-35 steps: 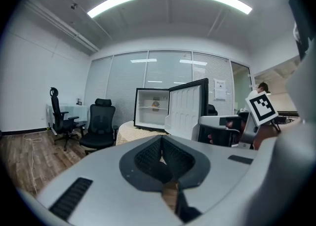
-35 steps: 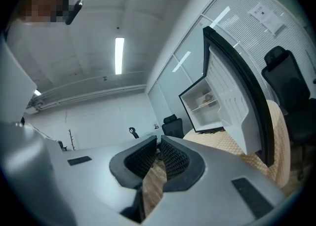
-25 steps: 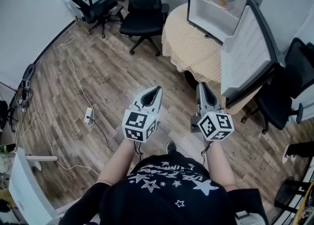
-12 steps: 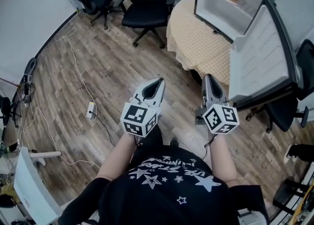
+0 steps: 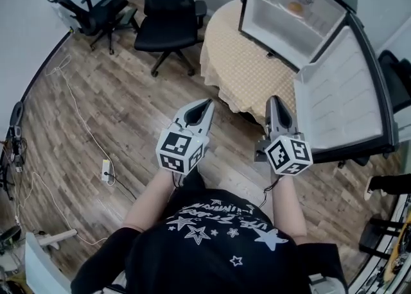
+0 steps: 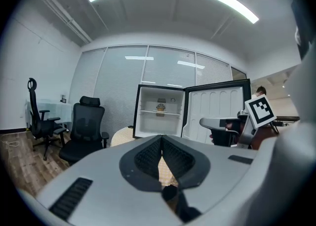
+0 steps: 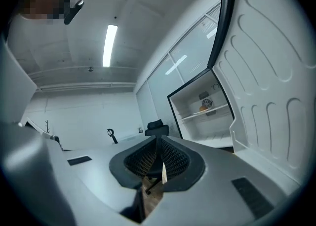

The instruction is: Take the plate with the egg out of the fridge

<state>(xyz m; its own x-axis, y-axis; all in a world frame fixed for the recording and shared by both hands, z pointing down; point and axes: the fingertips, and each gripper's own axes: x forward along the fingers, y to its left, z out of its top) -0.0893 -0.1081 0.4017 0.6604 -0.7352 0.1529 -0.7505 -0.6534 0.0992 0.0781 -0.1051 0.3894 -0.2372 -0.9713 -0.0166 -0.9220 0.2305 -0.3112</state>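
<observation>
Both grippers closed and empty: left gripper (image 5: 206,102) pads meeting at the tip, nothing between; right gripper (image 5: 275,99) the same. Held out in front at about chest level, pointing toward the fridge (image 5: 270,26), well apart from it. Fridge sits on a cloth-covered round tabletop (image 5: 241,71), door (image 5: 340,94) swung wide open on the right side.

Plate with the egg (image 5: 295,8) on the upper shelf inside, toward the back, also seen small in the left gripper view (image 6: 161,107) and the right gripper view (image 7: 206,105). Not touched yet; approach stage only, most of the task left.

Risks, judged from here:
- Closed jaws reaching the plate rim would just push it deeper or off the shelf edge; need opening before contact.
- Thin rim pinched from one side likely tilts the plate, and the egg rolls or slides off (looks loose on the plate, cannot confirm).
- Right gripper passes close along the open door; a bump could swing it into the path.
- Plate lifted too high may catch the fridge ceiling; dragged too low, the shelf lip.

Orientation: plate lying flat, face up, round, so no real long axis; rim faces the opening. Egg's long axis too small to tell.
</observation>
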